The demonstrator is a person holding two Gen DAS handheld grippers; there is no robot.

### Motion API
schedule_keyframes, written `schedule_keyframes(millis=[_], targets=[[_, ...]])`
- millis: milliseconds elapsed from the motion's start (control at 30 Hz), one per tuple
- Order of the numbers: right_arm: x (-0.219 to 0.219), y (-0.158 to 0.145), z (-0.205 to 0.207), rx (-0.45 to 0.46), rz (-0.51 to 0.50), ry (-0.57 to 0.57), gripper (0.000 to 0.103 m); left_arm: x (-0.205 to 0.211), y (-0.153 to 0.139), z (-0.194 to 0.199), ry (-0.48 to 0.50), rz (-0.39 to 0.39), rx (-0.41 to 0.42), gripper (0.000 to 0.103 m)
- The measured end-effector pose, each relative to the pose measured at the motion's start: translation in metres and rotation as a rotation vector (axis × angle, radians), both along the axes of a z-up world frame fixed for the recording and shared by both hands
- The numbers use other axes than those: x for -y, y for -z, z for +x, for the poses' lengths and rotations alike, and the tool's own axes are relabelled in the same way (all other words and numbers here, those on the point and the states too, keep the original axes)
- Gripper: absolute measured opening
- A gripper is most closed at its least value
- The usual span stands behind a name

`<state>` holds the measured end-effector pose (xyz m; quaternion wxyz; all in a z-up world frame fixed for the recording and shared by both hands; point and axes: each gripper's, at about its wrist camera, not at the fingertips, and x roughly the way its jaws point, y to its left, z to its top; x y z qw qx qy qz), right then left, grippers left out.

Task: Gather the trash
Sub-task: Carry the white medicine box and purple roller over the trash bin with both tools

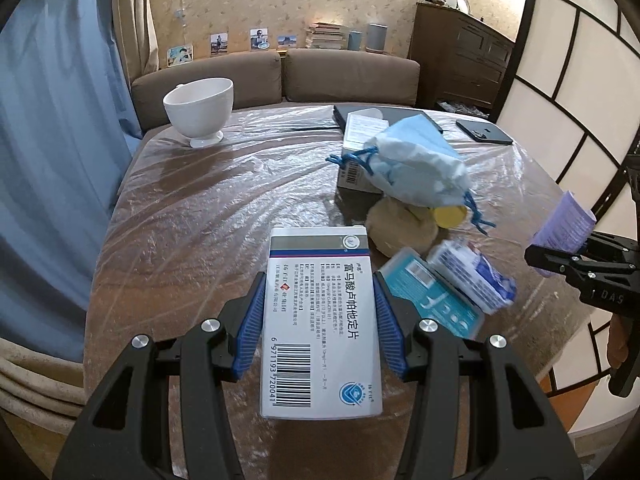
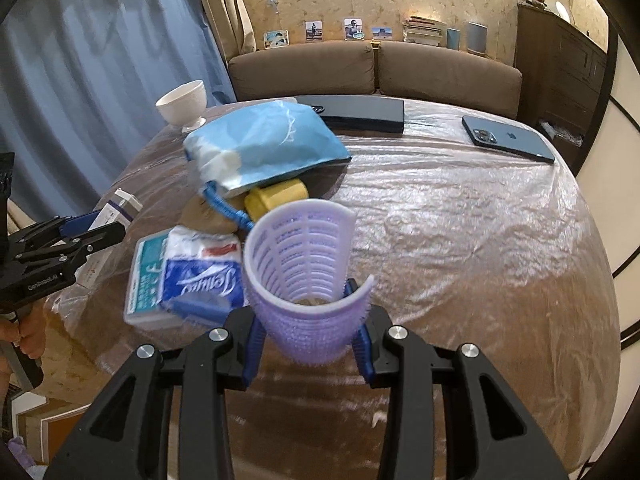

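Trash is in transit: left gripper (image 1: 318, 316) clamps a box (image 1: 320, 320), right gripper (image 2: 307, 340) a roller (image 2: 306, 276); next, a bin.

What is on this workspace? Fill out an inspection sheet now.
Surface: table under clear plastic sheet.
Job's things: medicine box, purple hair roller, both held; tissue pack, blue pouch lying on table.
Clutter: white bowl, phone, black case.
Grippers: left gripper shut on medicine box; right gripper shut on purple hair roller.
Cables: nothing seen.
Surroundings: brown sofa, blue curtain.
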<state>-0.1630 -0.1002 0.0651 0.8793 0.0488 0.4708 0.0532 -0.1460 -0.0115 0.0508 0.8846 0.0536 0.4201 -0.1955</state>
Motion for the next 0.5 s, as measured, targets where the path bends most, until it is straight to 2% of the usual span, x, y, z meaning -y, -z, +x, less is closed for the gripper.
schedule_keyframes(millis=[167, 500], targets=[[-0.006, -0.004, -0.017, -0.003, 0.013, -0.013, 0.037, -0.003, -0.002, -0.014, 0.012, -0.026, -0.015, 0.052], [-0.017, -0.006, -0.042, -0.015, 0.008, -0.041, 0.037, -0.002, -0.005, -0.039, 0.034, -0.013, -0.013, 0.052]])
